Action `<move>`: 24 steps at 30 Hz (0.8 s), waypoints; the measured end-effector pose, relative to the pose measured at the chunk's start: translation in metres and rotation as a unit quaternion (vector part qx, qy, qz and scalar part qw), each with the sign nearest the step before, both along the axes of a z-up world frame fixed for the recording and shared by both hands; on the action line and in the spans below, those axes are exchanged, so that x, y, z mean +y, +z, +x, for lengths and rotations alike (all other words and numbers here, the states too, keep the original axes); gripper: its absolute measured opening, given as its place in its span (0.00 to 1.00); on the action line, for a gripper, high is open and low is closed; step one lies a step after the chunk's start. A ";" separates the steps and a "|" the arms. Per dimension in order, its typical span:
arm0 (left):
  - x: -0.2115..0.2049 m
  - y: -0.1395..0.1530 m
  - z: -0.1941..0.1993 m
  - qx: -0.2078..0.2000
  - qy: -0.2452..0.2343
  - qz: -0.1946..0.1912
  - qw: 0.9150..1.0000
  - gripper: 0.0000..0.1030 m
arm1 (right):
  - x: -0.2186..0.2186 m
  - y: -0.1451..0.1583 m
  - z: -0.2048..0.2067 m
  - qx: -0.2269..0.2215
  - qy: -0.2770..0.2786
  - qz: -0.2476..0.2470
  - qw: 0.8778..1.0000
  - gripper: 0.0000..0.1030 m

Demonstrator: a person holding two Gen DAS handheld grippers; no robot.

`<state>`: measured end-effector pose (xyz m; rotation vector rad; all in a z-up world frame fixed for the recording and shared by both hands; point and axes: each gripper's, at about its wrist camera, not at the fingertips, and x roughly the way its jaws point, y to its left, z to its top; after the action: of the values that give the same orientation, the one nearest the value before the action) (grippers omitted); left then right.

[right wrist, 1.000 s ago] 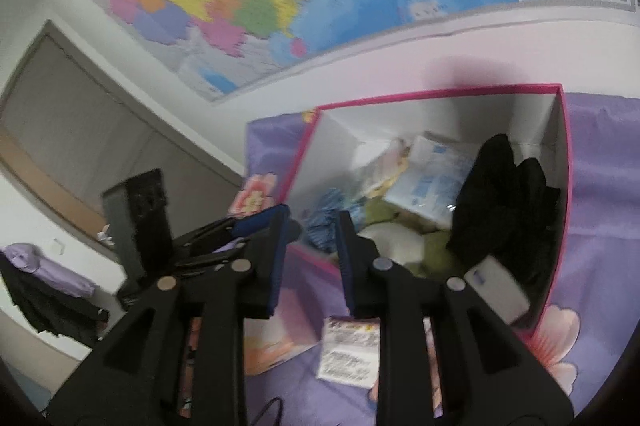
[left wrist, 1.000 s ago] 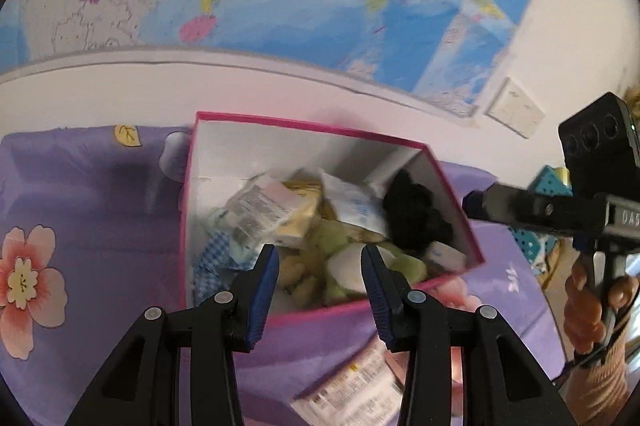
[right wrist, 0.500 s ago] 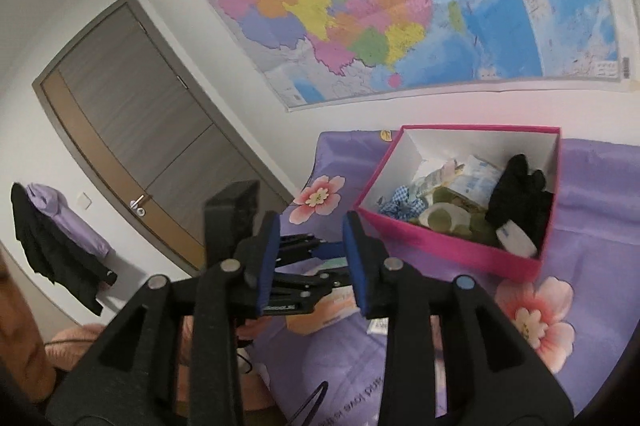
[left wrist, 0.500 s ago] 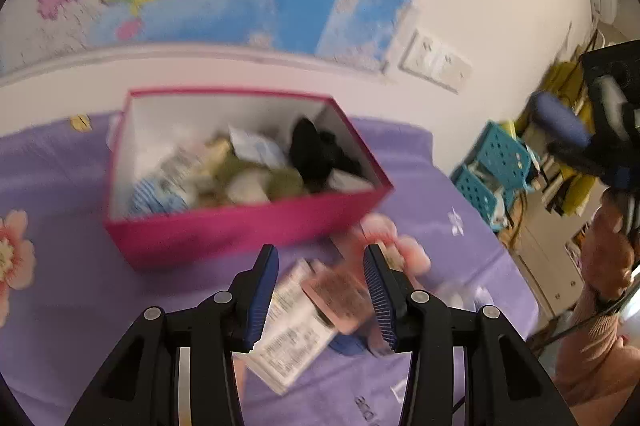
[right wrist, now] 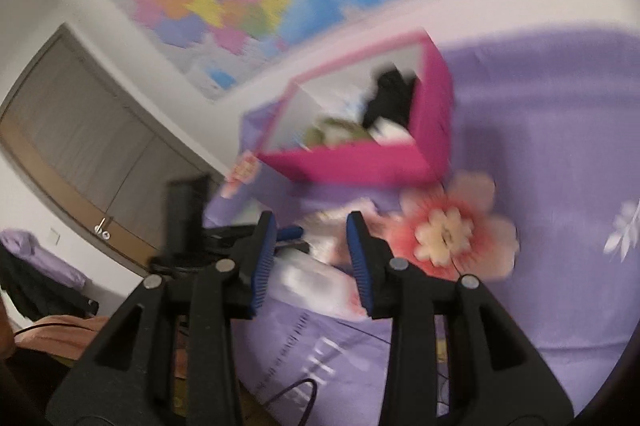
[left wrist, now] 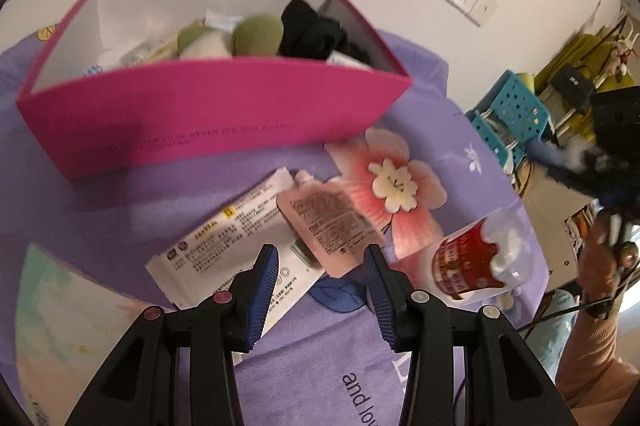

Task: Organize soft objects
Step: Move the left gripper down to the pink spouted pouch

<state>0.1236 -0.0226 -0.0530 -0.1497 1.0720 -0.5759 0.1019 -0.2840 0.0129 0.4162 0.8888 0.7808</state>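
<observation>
Open magenta cardboard box (left wrist: 208, 122) toward the far left corner of a bed under a purple flowered sheet (left wrist: 120, 226), already holding soft things: two olive-green rounded pads, one black cloth bundle, several pale packets too jumbled to count.

In front of the box, toward the near edge, three loose items: one flat white printed packet (left wrist: 224, 246), one pale pink spouted pouch (left wrist: 324, 222) overlapping its right end, and further right, apart from both, one red-and-white pouch (left wrist: 476, 262). Also a blue item (left wrist: 336, 296), mostly hidden under the pink pouch.

Left tool (left wrist: 320, 254) above the pink pouch's near end, narrowly parted, gripping nothing.

Right tool (right wrist: 311, 222) likewise empty, jaws just opened a little further, with a blurred pale packet seen through the gap but not pinched.

Likely step: picking up the pink pouch. Best lowered straight over one edge, pinched firmly but gently, lifted clear of the white packet before carrying to the box.
</observation>
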 end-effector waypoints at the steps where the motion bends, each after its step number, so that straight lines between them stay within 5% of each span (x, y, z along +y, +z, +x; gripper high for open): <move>1: -0.002 -0.003 0.001 0.005 -0.001 0.005 1.000 0.44 | 0.000 -0.015 0.006 0.017 -0.001 -0.003 1.000 0.37; 9: -0.015 -0.017 0.010 0.027 -0.005 0.012 1.000 0.43 | 0.024 -0.096 0.045 0.101 0.016 -0.034 0.994 0.37; 24: -0.023 -0.023 0.023 0.040 -0.012 -0.015 0.999 0.32 | 0.058 -0.118 0.078 0.108 0.062 -0.052 0.991 0.34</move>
<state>0.1462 -0.0459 -0.0759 -0.1871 1.1446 -0.6112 0.1803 -0.2255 -0.1050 0.3594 1.1617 0.8097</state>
